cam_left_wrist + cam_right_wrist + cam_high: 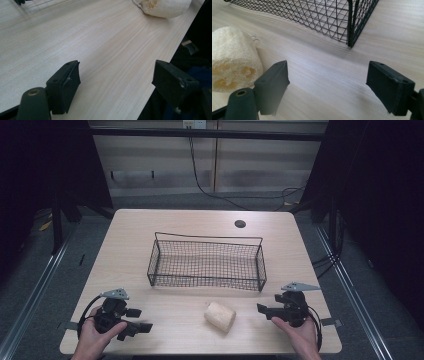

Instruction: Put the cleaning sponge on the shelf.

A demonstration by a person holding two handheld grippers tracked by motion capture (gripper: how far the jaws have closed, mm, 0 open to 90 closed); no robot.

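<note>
Nearest me, I had the left hand-held gripper point(142, 326) resting low at the near edge of the counter point(130, 240), its jaws standing well apart with nothing but bare wood between them. The right hand-held gripper point(261, 308) sat at the same near edge on the other side, its jaws likewise spread wide and empty, pointing inward. Between the two, a little closer to the right one, lay the loofah sponge point(220, 316), a pale, fibrous chunk on its side; in the right gripper view it sat just left of the left jaw, near but apart from it point(233, 60), and in the left gripper view it lay well ahead, toward the counter's edge point(166, 7). Beyond the sponge, farther from both grippers, stood the black wire basket point(207, 262), upright and with nothing in it that I could see. As I judged it, the work had barely begun: the sponge was ungrasped and still on the counter, so reaching it, closing on it, lifting it and setting it in the basket all remained.
</note>
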